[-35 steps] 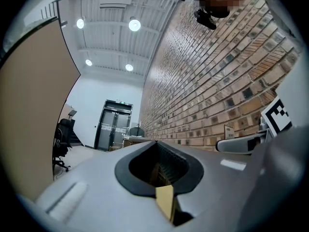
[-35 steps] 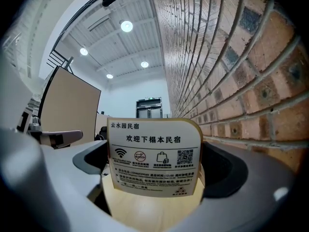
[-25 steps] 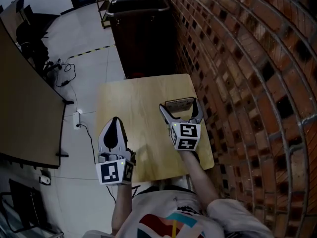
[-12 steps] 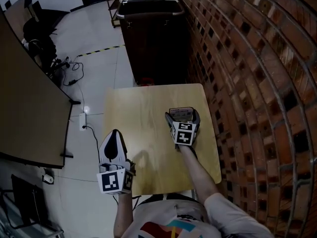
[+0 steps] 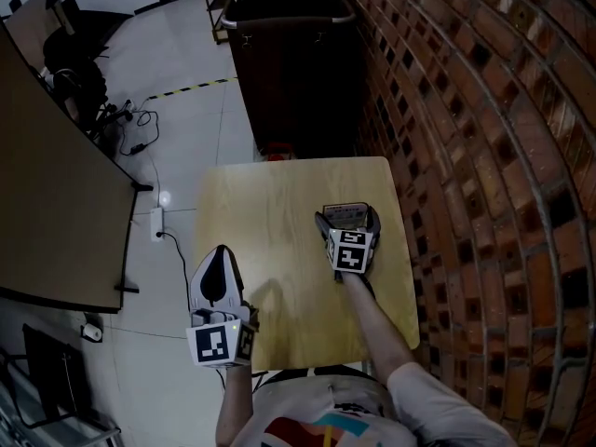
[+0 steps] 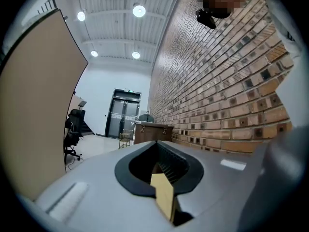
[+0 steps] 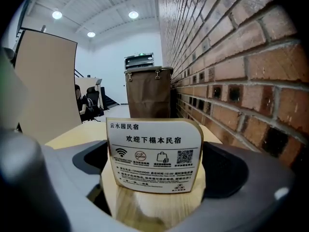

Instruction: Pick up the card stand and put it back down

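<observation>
Where a brick wall [image 5: 484,156] edges the surface [image 5: 270,212], right gripper [image 5: 347,218] clasps the card stand [image 5: 343,211]; left gripper [image 5: 218,252] sits closed.

Card stand [image 7: 153,154]: white printed sign, wooden base, upright, seemingly resting on table [image 5: 251,222].

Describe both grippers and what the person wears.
Both the left gripper and right gripper have pale grey curved jaws, black inner pads, a white cube with black square markers on each. The person wears a white short-sleeved T-shirt with a colourful print.
</observation>
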Motion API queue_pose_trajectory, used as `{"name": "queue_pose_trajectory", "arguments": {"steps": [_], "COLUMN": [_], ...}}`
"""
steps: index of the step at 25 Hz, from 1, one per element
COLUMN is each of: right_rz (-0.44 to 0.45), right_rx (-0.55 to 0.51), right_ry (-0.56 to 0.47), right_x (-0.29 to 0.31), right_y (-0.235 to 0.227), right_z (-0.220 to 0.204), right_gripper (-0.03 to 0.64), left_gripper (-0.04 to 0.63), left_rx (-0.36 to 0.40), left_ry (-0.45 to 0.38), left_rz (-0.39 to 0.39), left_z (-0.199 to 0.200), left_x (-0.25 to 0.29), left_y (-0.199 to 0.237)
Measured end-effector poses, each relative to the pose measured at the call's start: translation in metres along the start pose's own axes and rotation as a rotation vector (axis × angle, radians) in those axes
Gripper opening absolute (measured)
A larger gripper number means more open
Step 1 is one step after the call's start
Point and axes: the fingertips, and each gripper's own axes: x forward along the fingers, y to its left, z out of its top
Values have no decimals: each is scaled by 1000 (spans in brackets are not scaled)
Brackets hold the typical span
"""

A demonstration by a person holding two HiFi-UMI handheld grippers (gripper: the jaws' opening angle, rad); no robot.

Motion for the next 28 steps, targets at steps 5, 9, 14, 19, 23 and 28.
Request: {"name": "queue_pose_trajectory", "arguments": {"steps": [5,9,14,19,23,28], "right_rz": [6,-8,2,-13,21,120], "right_rx": [-39,-9,-3,17,95,121], "right_ry": [24,16,-33,-97,-230,-373], "right_x": [-1,-3,-6,-27,-76,-156], "right_y": [2,-2,1,-2,1,18], "right_z": [1,2,20,43,77,115], "right_gripper": [575,575,575,575,575,449], "left_gripper": [5,5,5,5,5,5], "left_rx": [2,2,-9,-7,-12,-22], "left_ry": [12,0,-12,-13,-32,-70], "left_rz": [-8,-1,18,-4,0,2], "left_z": [-2,2,7,7,13,29], "left_x": [1,0,-4,-10,-16,-24], "left_y": [-1,0,4,-1,-2,-7]}}
